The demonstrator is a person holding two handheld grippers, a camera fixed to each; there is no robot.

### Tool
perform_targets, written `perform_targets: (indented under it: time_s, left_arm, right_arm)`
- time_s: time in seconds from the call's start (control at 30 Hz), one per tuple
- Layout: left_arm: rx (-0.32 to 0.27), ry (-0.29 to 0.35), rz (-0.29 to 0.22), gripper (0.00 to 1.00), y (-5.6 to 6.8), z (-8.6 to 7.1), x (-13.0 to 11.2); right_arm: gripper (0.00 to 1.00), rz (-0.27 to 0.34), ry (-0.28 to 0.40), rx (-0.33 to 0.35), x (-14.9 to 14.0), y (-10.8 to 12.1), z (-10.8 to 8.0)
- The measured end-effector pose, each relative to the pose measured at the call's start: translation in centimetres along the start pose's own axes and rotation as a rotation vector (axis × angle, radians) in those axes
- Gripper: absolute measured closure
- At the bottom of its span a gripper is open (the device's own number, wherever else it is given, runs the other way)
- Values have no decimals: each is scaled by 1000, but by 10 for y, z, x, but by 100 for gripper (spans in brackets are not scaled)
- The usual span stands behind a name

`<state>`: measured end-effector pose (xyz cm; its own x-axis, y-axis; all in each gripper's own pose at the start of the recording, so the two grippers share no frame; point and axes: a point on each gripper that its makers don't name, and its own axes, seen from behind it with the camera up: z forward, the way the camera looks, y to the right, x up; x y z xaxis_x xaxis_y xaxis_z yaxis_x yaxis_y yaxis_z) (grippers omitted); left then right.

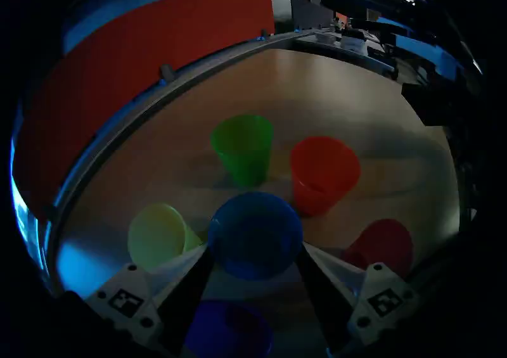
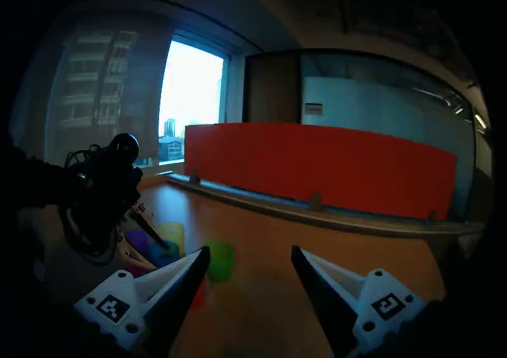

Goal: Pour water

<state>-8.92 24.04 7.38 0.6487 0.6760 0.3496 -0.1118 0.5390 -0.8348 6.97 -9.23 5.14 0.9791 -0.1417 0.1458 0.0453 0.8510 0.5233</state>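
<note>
My left gripper (image 1: 253, 249) is shut on a blue cup (image 1: 255, 234), one finger on each side, the cup's mouth facing the camera. Below it, between the finger bases, sits a purple cup (image 1: 228, 329). Around them on the wooden table (image 1: 355, 98) stand a green cup (image 1: 243, 146), an orange-red cup (image 1: 323, 171), a yellow cup (image 1: 158, 234) and a red cup (image 1: 380, 247). My right gripper (image 2: 249, 251) hangs open and empty above the table. Its view shows the left gripper (image 2: 155, 241) at the blue cup (image 2: 163, 253), beside the green cup (image 2: 220, 260) and yellow cup (image 2: 172, 232).
A red partition (image 2: 317, 165) with a metal rail runs along the table's far edge. A bright window (image 2: 190, 98) lies behind it at the left. Dark desks and chairs (image 1: 380, 41) stand beyond the table. Bare wood (image 2: 355, 263) stretches right of the cups.
</note>
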Motion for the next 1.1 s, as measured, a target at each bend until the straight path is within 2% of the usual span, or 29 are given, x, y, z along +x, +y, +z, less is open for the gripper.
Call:
perform_targets:
  time_s: [0.37,0.67,1.1]
  left_arm:
    - [-2,1,2,14,0,5,-2]
    - [-5,27,2,16,0,6,1]
    - [-2,42,4,17,-2,2,3]
  right_arm:
    - [1,1,-1,-1,-1,1,0]
    - [1,2,-4,-2,-2,2,0]
    - [1,-2,1,-3,3,2,0]
